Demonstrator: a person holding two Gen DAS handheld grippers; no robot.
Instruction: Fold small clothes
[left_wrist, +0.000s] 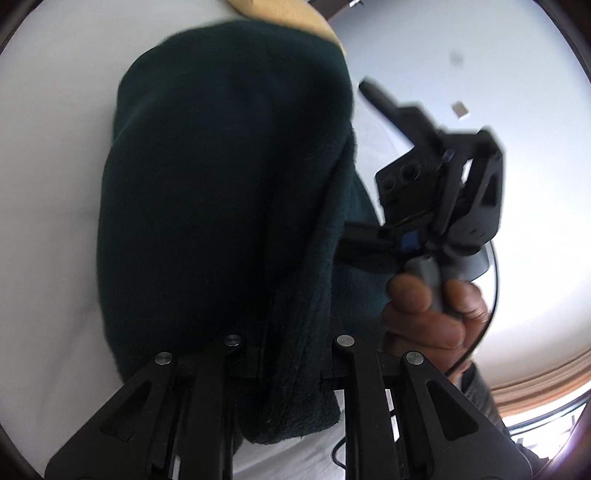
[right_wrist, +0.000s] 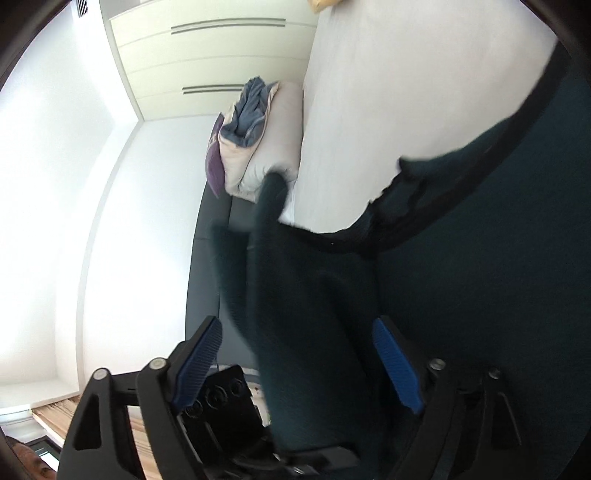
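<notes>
A dark green fleece garment (left_wrist: 221, 206) lies on the white bed sheet (left_wrist: 48, 184) and fills most of the left wrist view. It drapes over my left gripper (left_wrist: 288, 354) and hides the fingertips, so I cannot tell how the jaws stand. My right gripper (left_wrist: 373, 243) shows at the garment's right edge, held in a hand (left_wrist: 436, 314). In the right wrist view my right gripper (right_wrist: 299, 347) is open, blue pads (right_wrist: 199, 358) wide apart, with a fold of the garment (right_wrist: 314, 332) hanging between them.
A yellow cloth (left_wrist: 295, 14) lies beyond the garment. In the right wrist view, a pile of folded bedding (right_wrist: 255, 136) sits at the bed's end, with a white wardrobe (right_wrist: 207, 62) and white wall (right_wrist: 74, 184) behind. Wooden floor (right_wrist: 51, 413) shows below.
</notes>
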